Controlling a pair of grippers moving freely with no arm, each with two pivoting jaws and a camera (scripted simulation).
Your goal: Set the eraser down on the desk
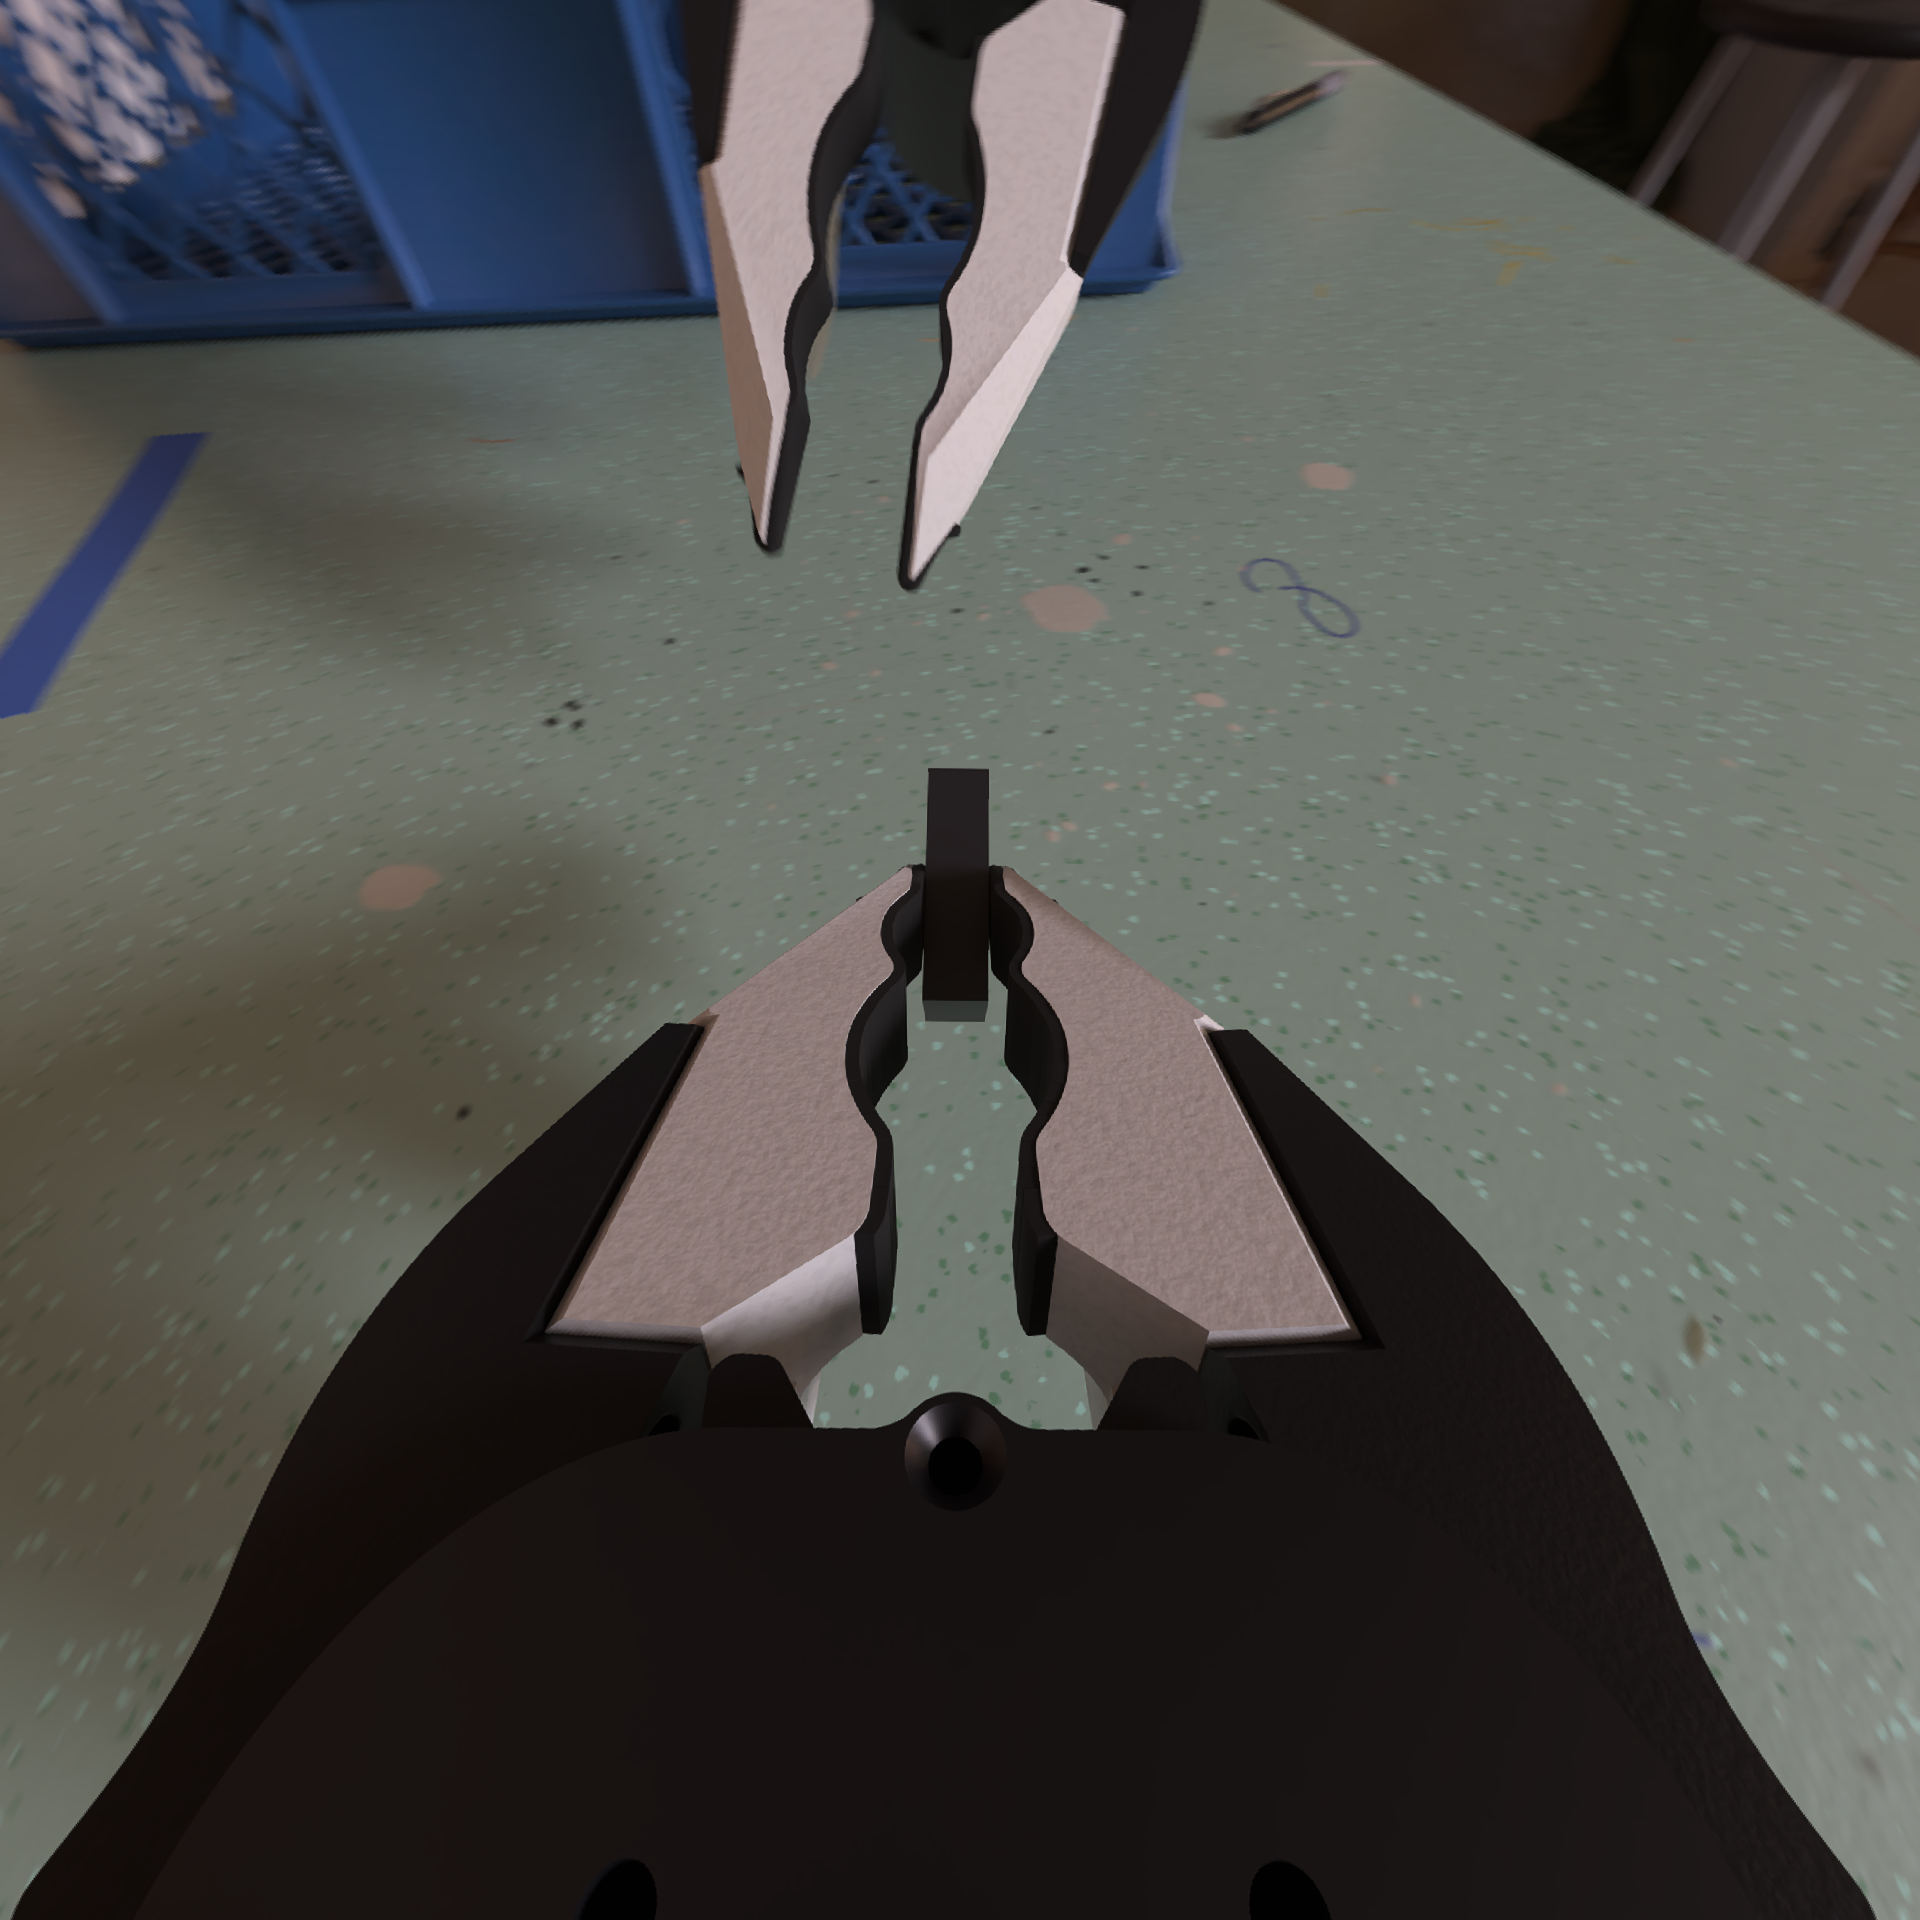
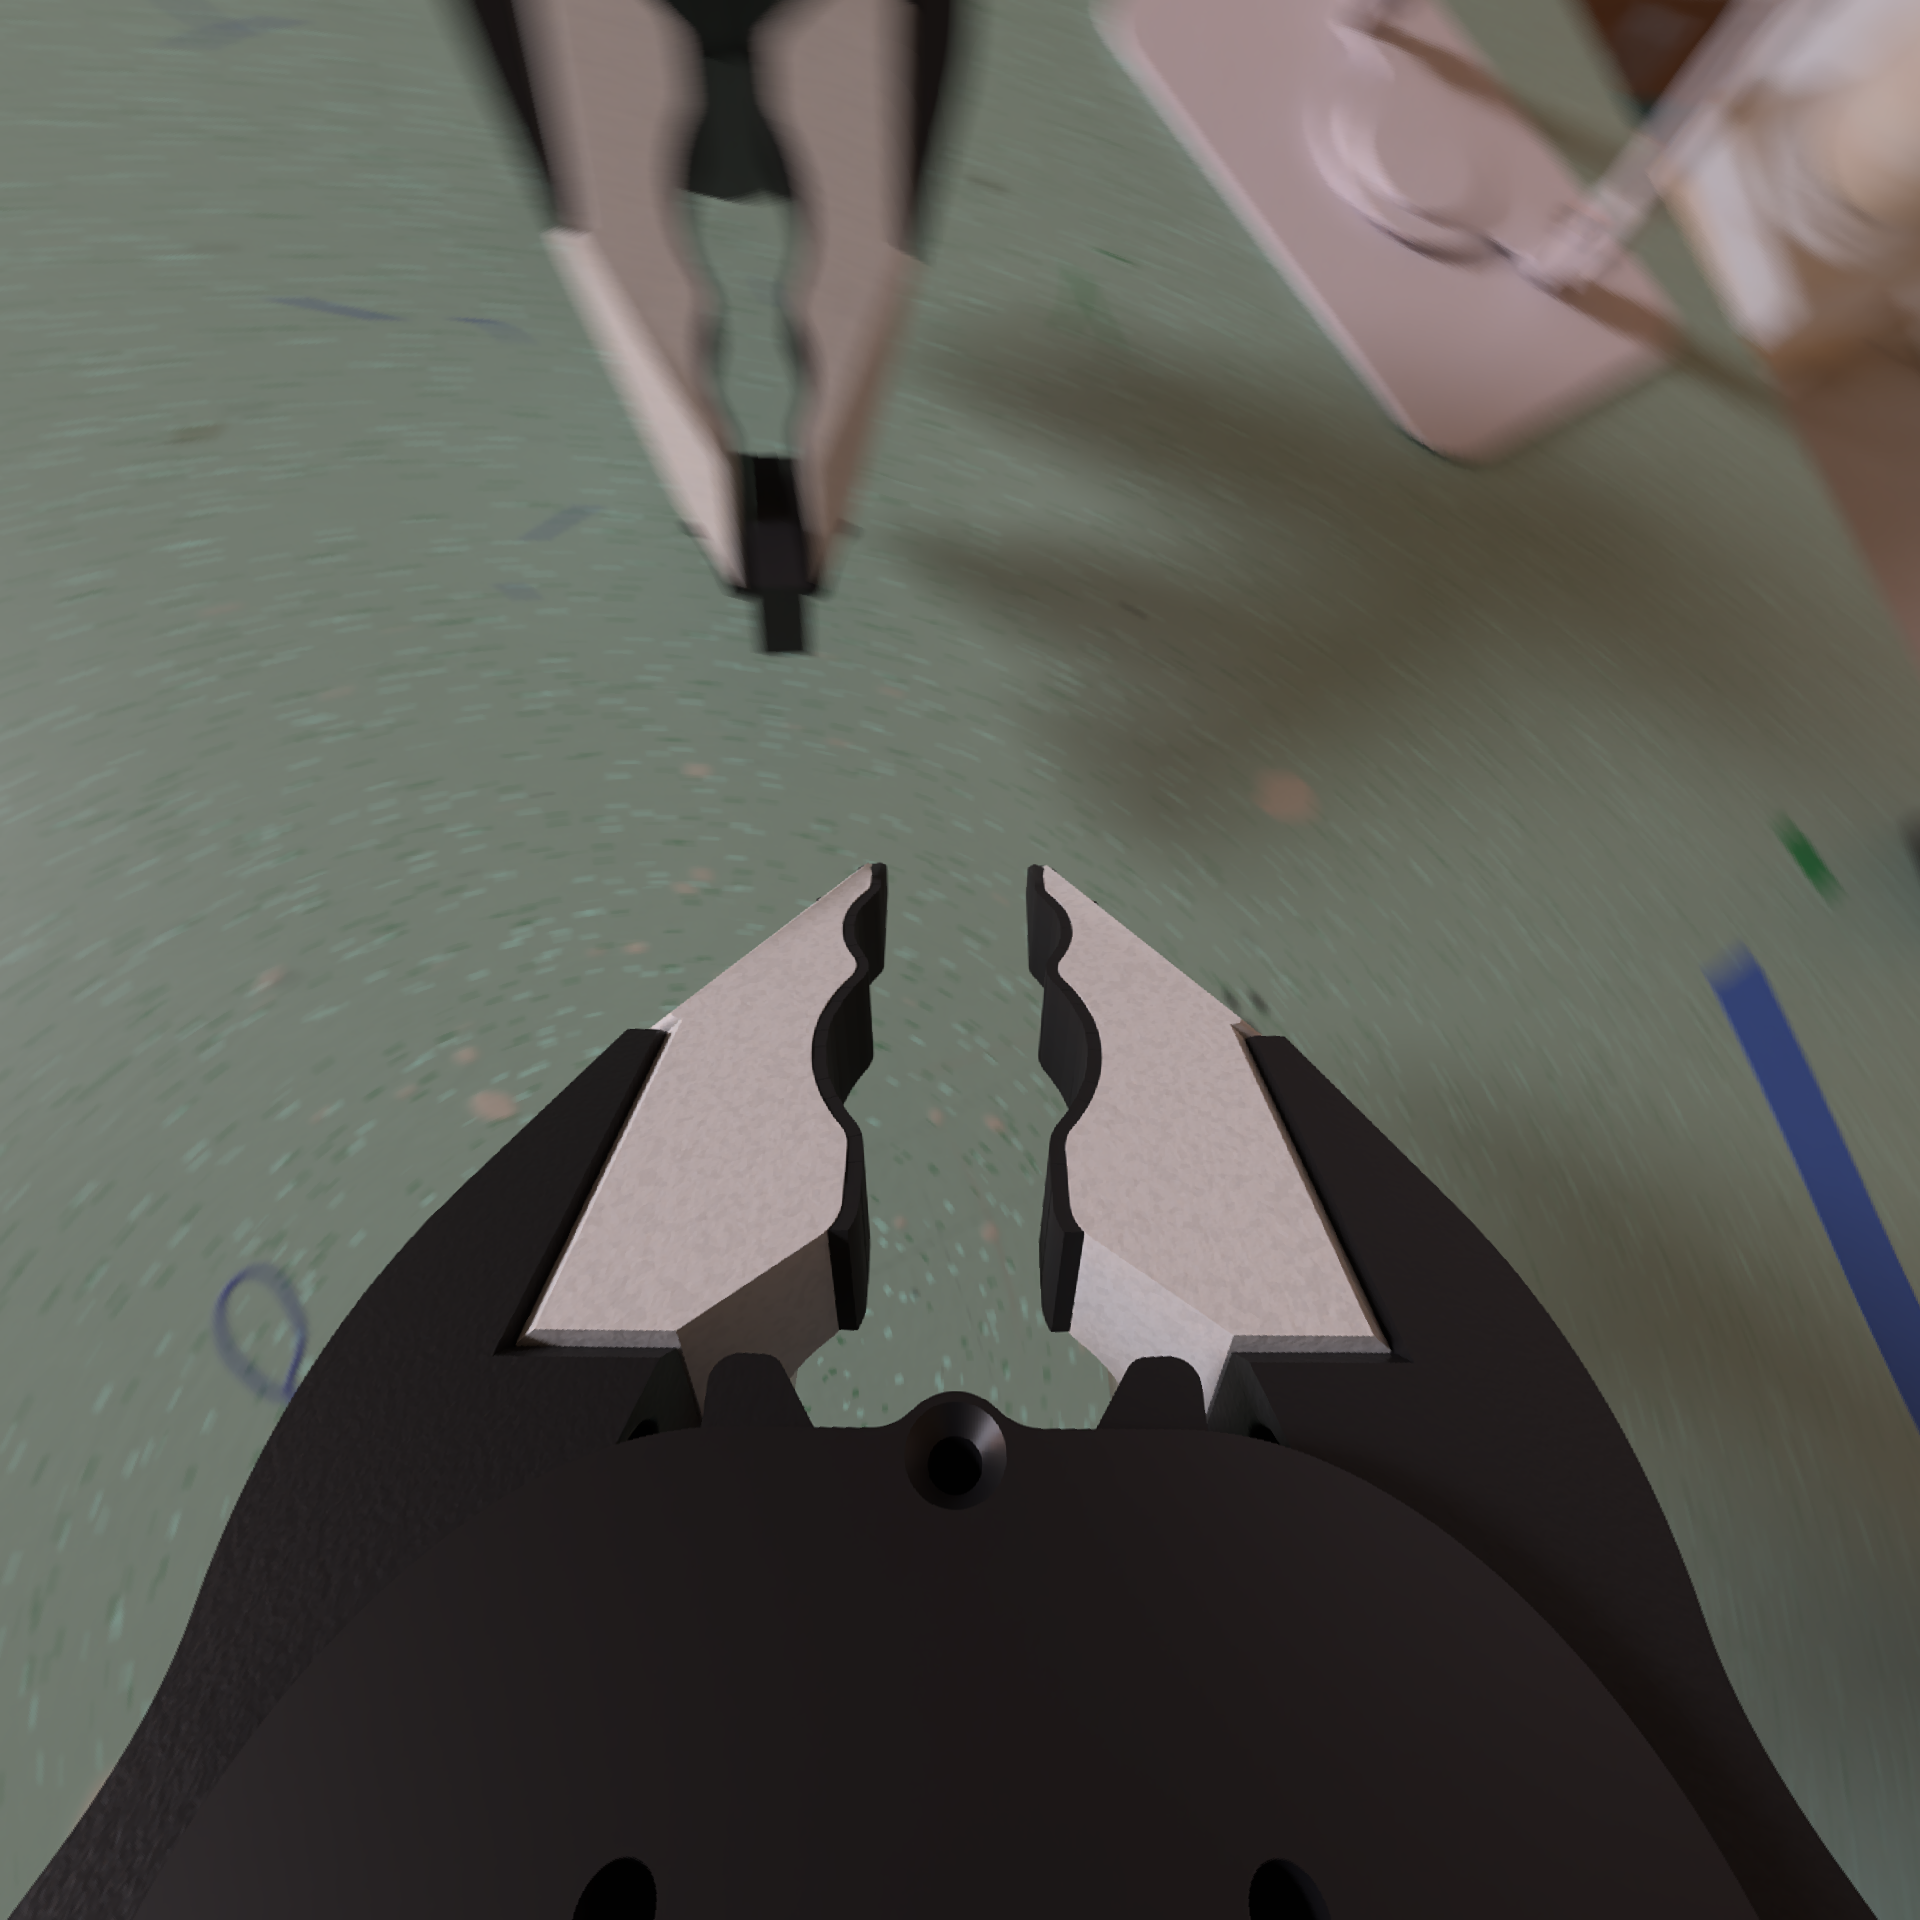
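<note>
The left tool (image 1: 957,883) grips a black eraser (image 1: 957,831) above the green worktop (image 1: 1455,935). The right tool (image 2: 957,883) faces it, released and holding nothing.

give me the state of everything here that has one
left hand-held gripper: shut on the eraser
eraser: black, clamped at the fingertips, above the desk
right hand-held gripper: open, holds nothing
blue crate: standing on the desk
pink tray: lying flat, blurred

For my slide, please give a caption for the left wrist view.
Left tool grips the black eraser above the green desk; right tool open opposite.
</note>
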